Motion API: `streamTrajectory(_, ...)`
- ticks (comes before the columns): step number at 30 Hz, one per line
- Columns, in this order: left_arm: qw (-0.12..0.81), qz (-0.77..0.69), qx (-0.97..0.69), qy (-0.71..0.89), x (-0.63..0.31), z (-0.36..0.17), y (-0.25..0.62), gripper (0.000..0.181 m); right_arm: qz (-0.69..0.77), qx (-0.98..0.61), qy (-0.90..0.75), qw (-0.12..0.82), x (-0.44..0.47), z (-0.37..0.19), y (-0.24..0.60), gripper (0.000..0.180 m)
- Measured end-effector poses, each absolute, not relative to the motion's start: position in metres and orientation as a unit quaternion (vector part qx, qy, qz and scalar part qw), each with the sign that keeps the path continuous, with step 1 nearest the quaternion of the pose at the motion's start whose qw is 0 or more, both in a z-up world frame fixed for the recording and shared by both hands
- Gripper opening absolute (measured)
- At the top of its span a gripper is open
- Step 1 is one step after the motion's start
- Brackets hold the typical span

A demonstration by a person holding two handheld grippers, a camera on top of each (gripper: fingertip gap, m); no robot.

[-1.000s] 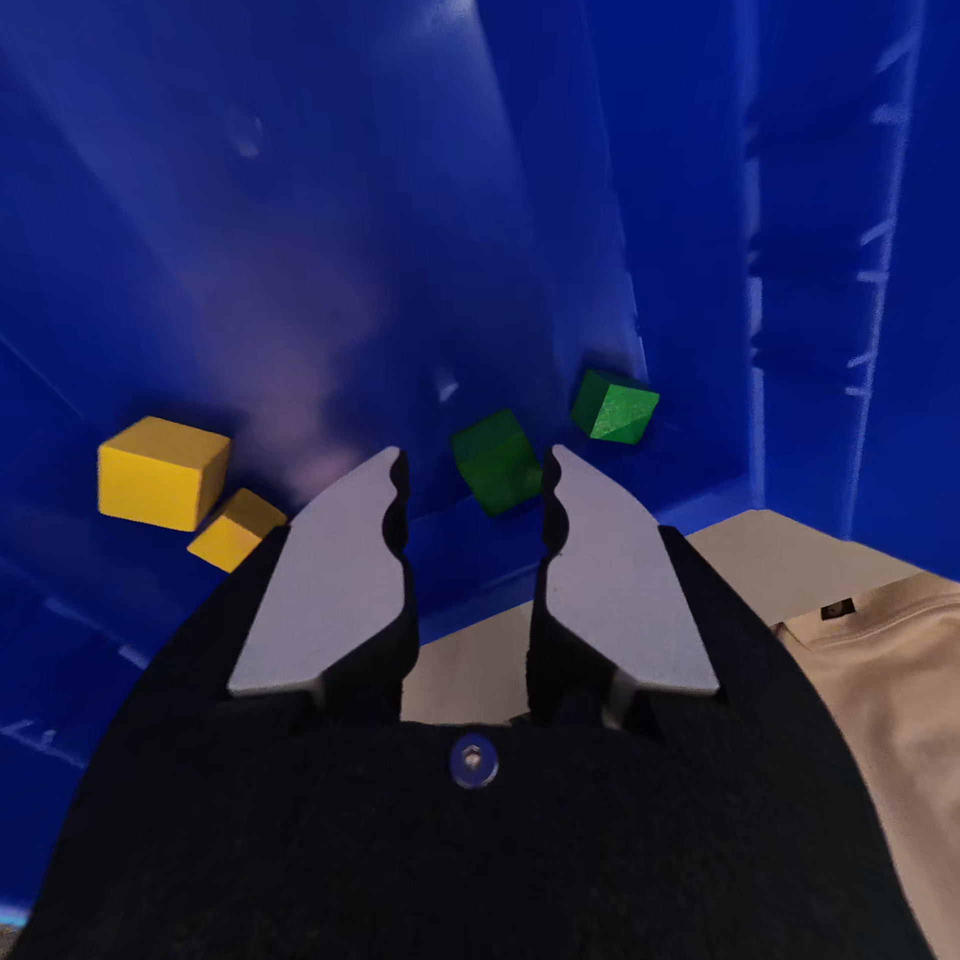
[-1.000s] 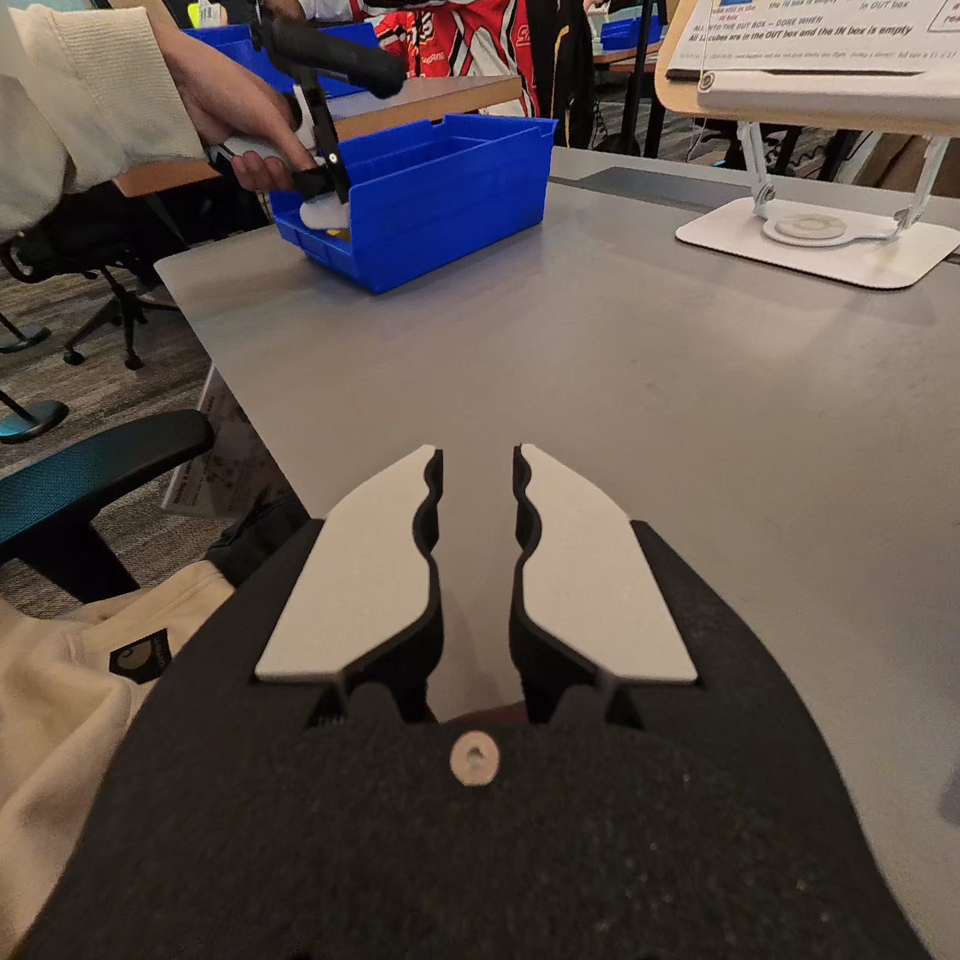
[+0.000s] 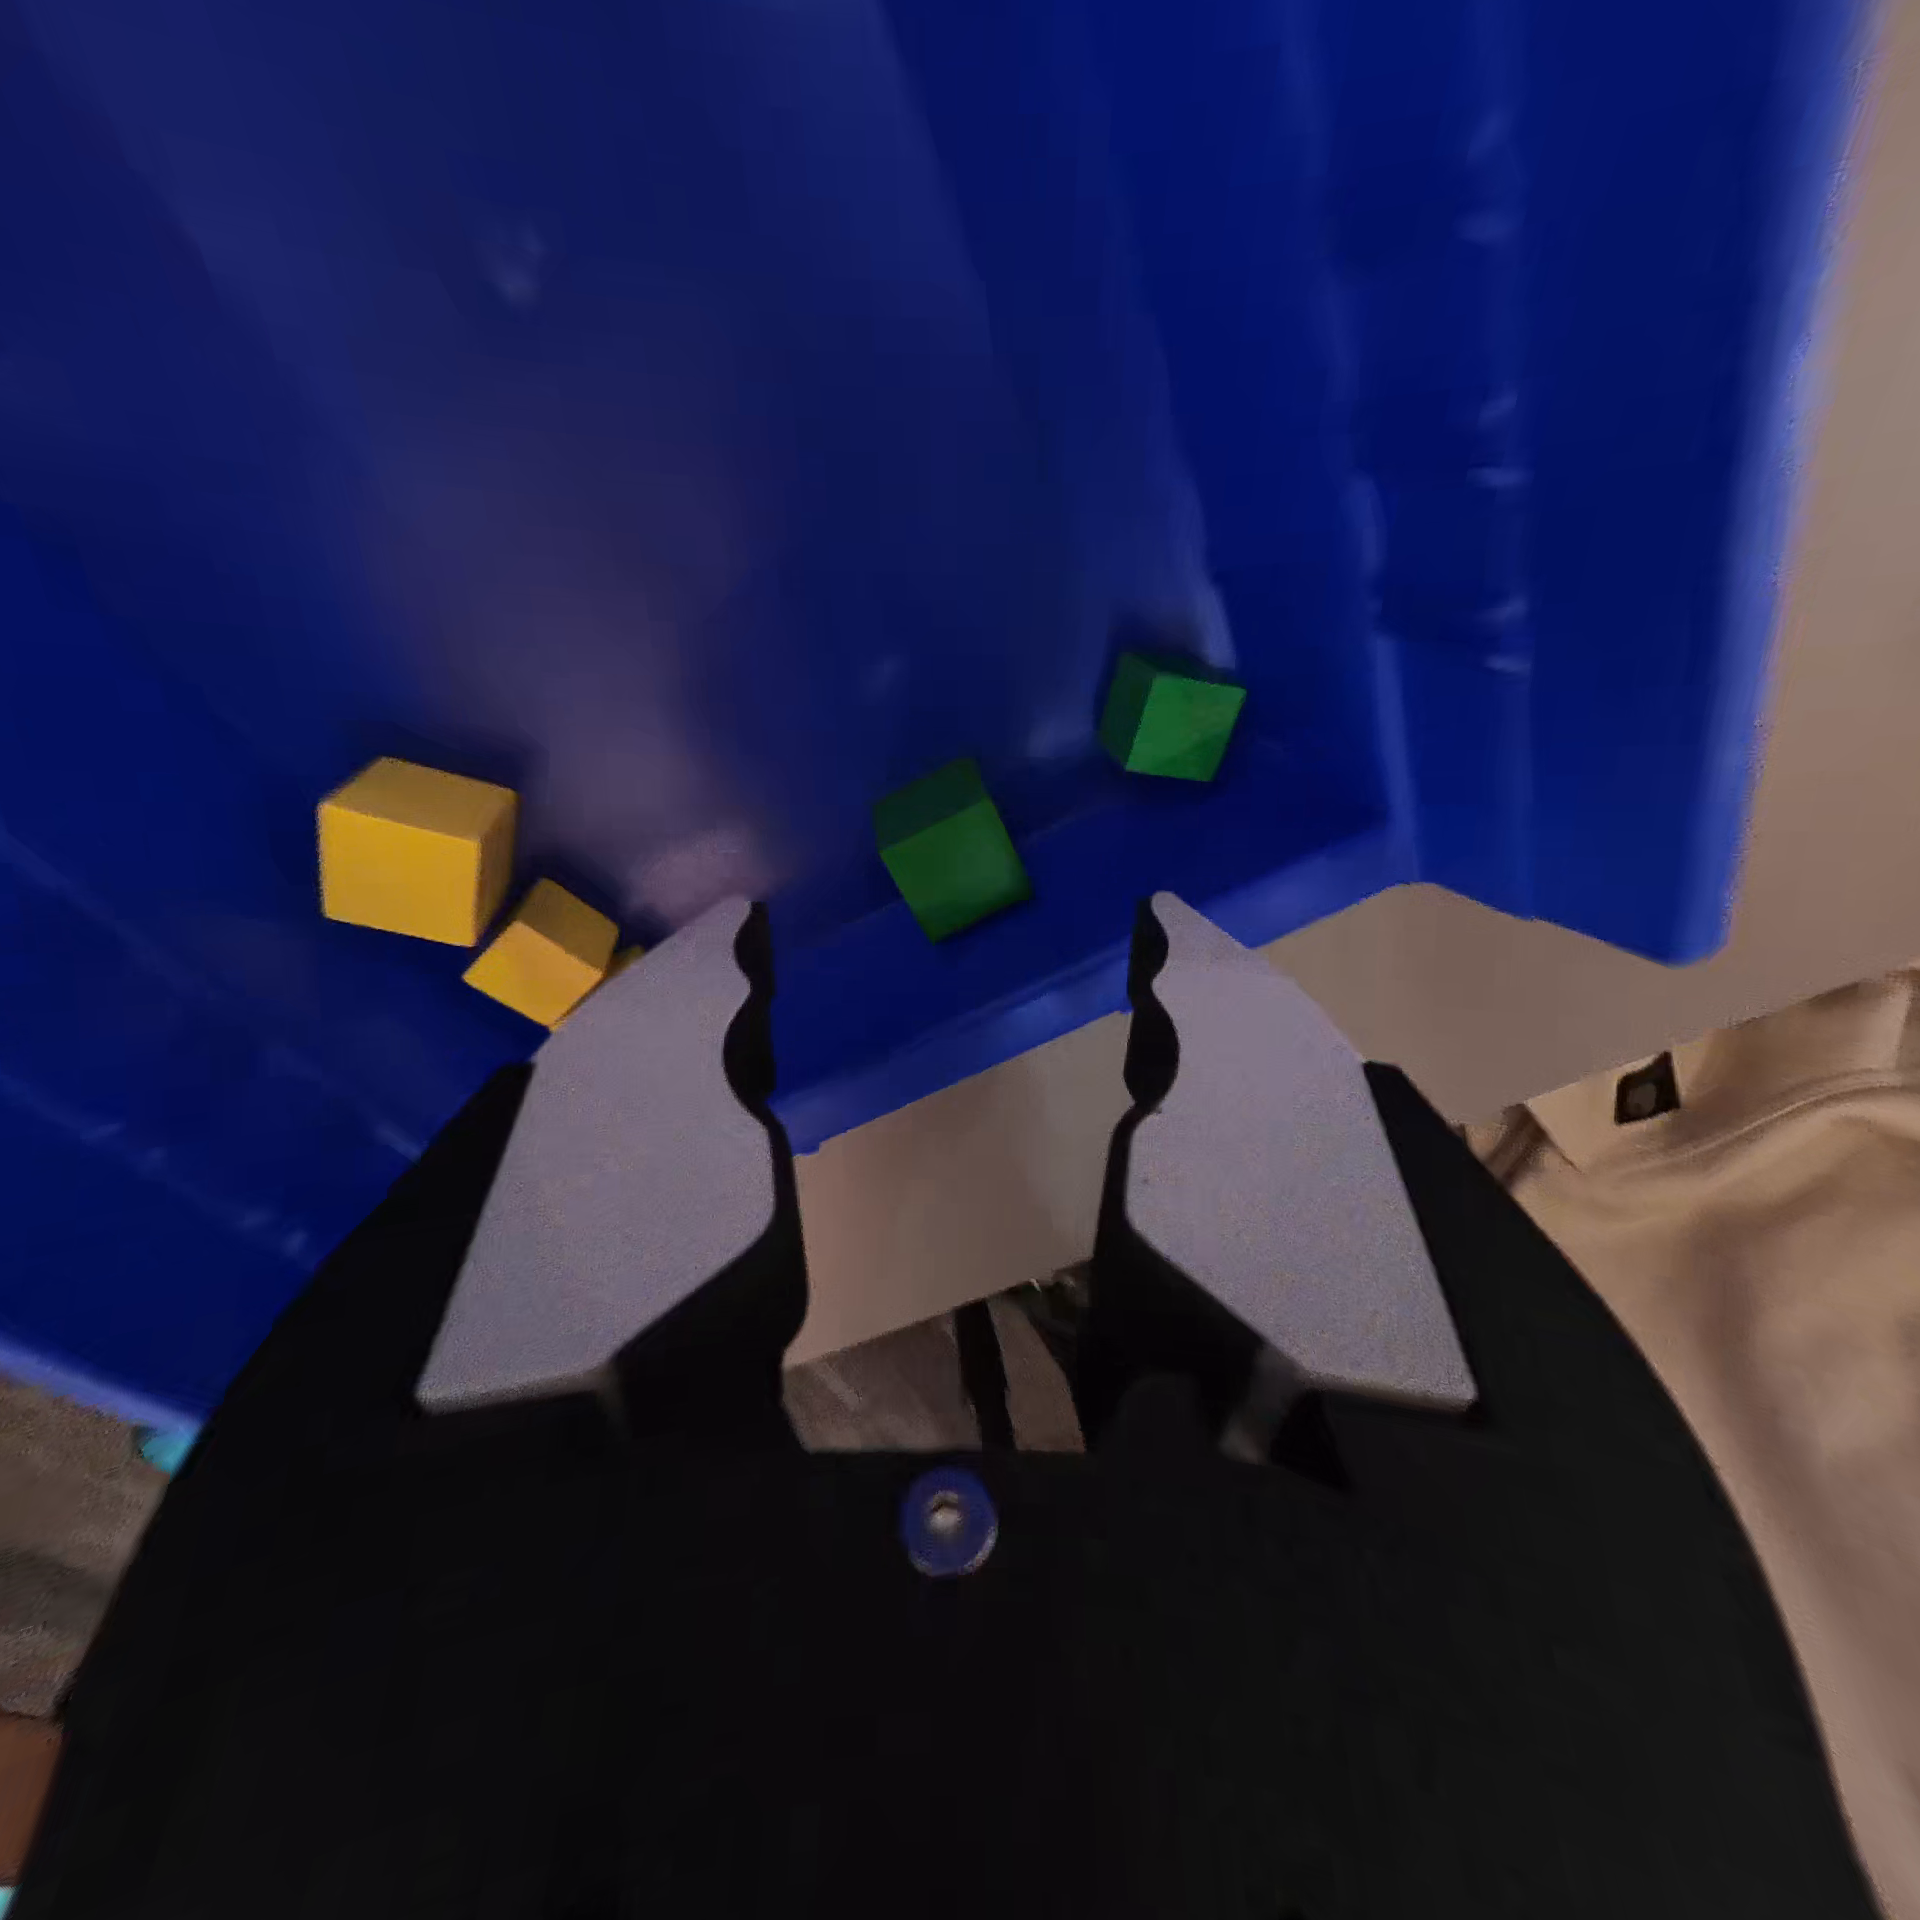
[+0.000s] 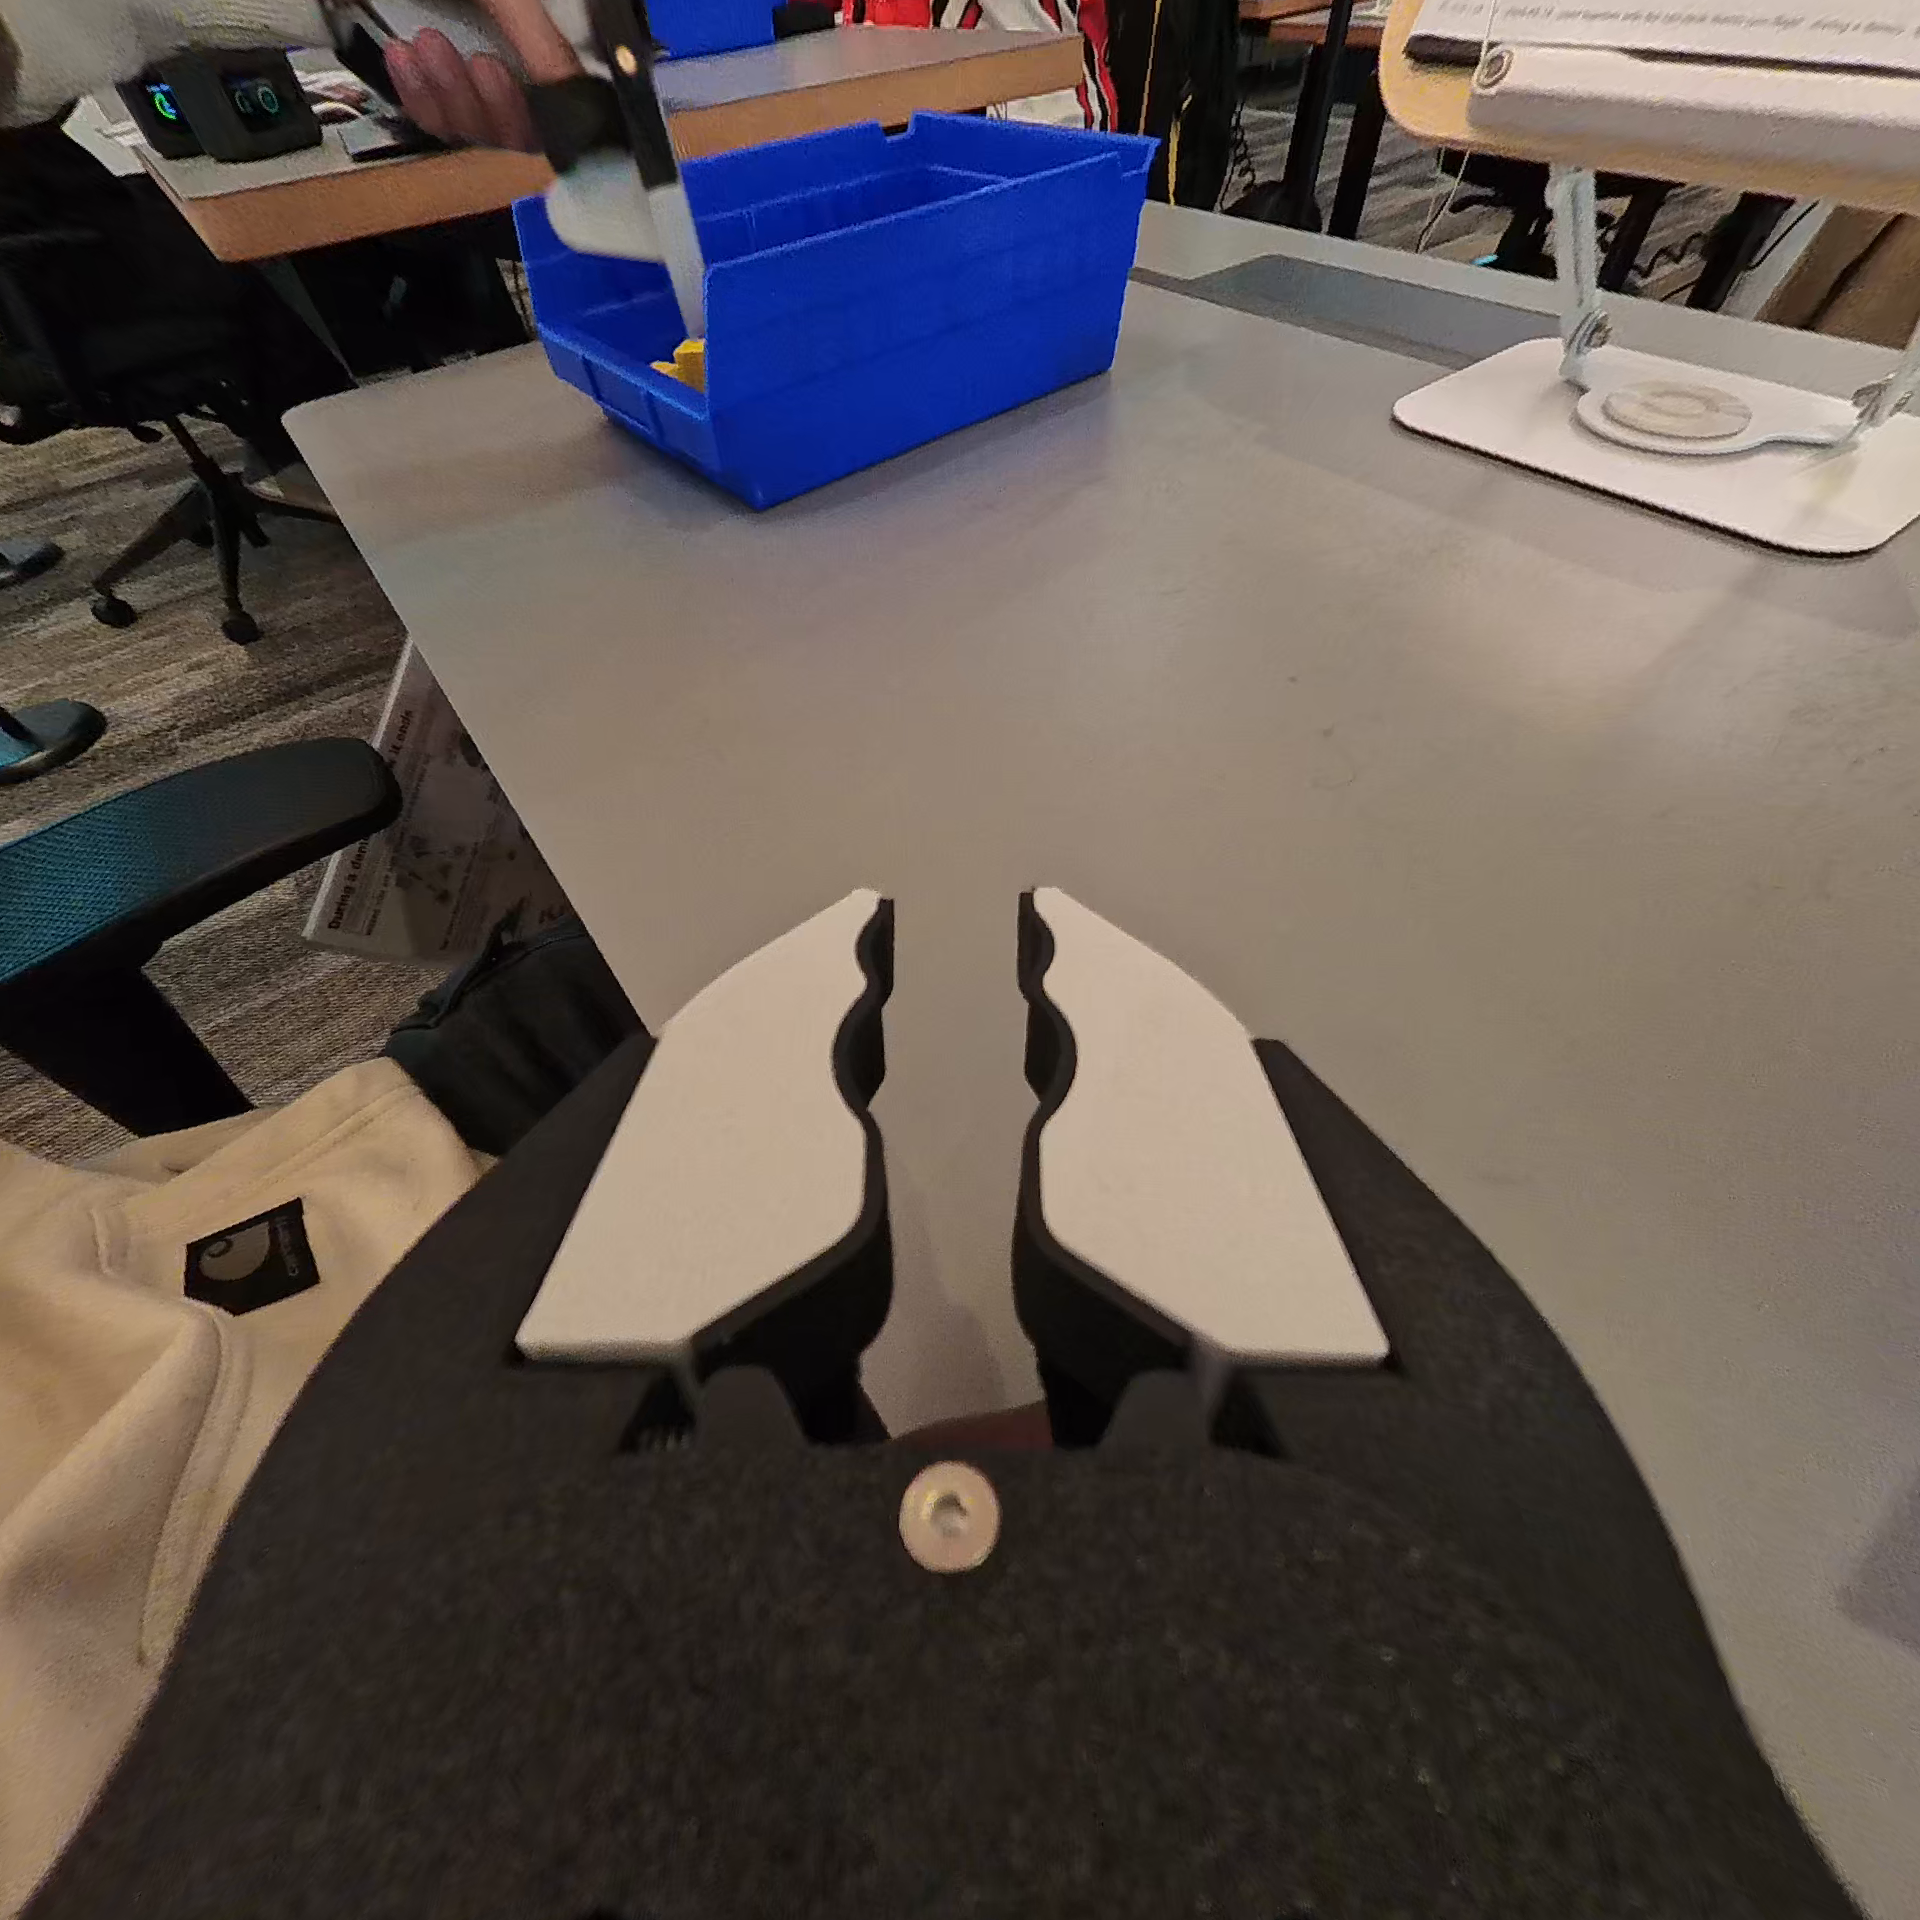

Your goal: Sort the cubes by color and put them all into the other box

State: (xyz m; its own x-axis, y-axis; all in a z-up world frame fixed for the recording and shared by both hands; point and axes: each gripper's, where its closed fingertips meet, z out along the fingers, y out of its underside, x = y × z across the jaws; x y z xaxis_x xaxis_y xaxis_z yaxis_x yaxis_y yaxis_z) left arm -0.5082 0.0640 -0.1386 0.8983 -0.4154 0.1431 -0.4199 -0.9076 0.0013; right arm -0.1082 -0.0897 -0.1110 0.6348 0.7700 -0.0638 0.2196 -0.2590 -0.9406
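Left wrist view: tool [image 3: 945, 925] agape above box [image 3: 727, 416]

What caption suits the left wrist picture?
Open left gripper above a blue box holding two yellow cubes and two green cubes.

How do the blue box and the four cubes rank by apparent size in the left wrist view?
1. blue box
2. left yellow cube
3. near green cube
4. far green cube and the partly hidden second yellow cube: too alike to rank; camera nearness may account for the differences.

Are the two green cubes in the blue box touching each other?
Apart. The left wrist view shows blue box floor between the nearer green cube and the farther green cube.
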Motion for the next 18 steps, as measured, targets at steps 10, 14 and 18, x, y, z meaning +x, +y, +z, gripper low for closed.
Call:
streamTrajectory(10,0.134,0.077,0.981,-0.119,-0.508,-0.181,0.058,0.032,0.26,-0.741,-0.341,0.516,-0.105,-0.107,-0.093,0.022)
streamTrajectory(14,0.134,0.039,0.98,-0.145,-0.51,-0.183,0.058,0.03,0.266,-0.743,-0.334,0.515,-0.1,-0.107,-0.092,0.022)
streamTrajectory(18,0.088,0.032,0.982,-0.166,-0.512,-0.165,0.069,0.03,0.268,-0.743,-0.33,0.516,-0.096,-0.107,-0.091,0.022)
